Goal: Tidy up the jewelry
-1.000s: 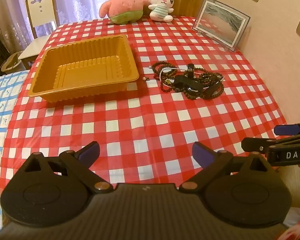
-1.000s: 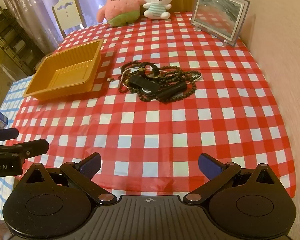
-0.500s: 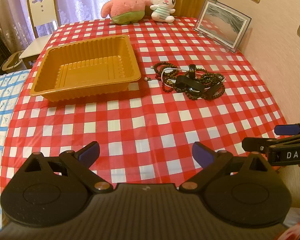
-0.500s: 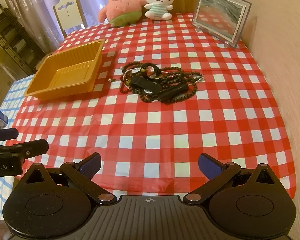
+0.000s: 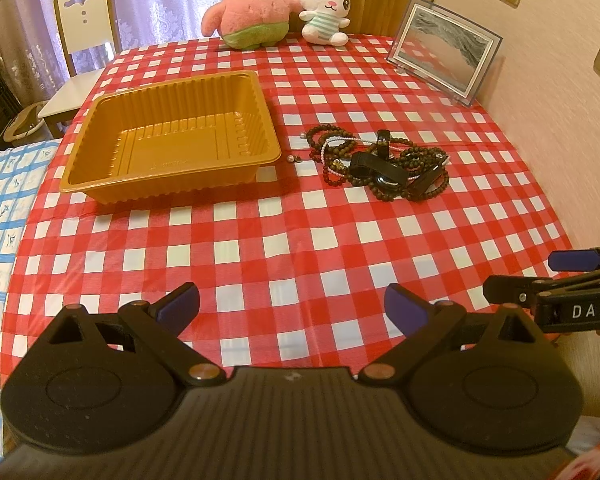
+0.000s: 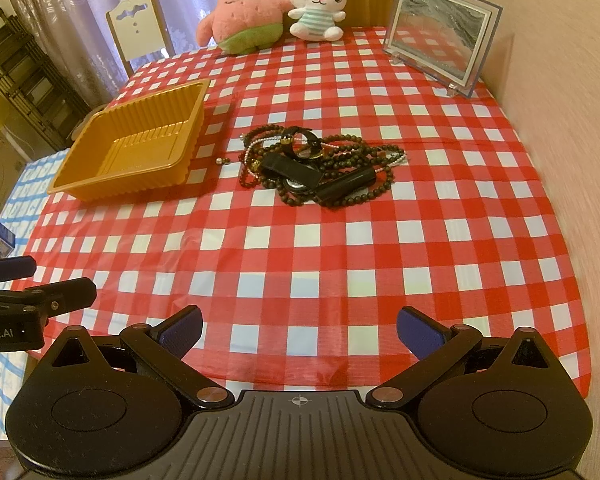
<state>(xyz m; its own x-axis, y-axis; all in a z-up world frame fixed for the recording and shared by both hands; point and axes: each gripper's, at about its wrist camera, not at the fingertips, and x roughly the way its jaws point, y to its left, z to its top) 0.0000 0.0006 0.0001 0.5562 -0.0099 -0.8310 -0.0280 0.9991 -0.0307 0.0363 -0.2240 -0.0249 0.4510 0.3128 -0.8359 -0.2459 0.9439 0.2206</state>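
Dark beaded jewelry pile (image 6: 320,170) lying tangled, stretching crosswise well ahead of right gripper (image 6: 298,330). Sitting just beside golden tray (image 5: 168,140). Both jaws gaping wide, left gripper (image 5: 292,306) gripping nothing.

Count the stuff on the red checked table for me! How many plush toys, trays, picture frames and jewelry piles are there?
Plush toys: 2, a pink star and a white bunny
Trays: 1, the gold tray, nothing in it
Picture frames: 1, the frame
Jewelry piles: 1, the tangled pile, pieces too knotted to count
Total: 5
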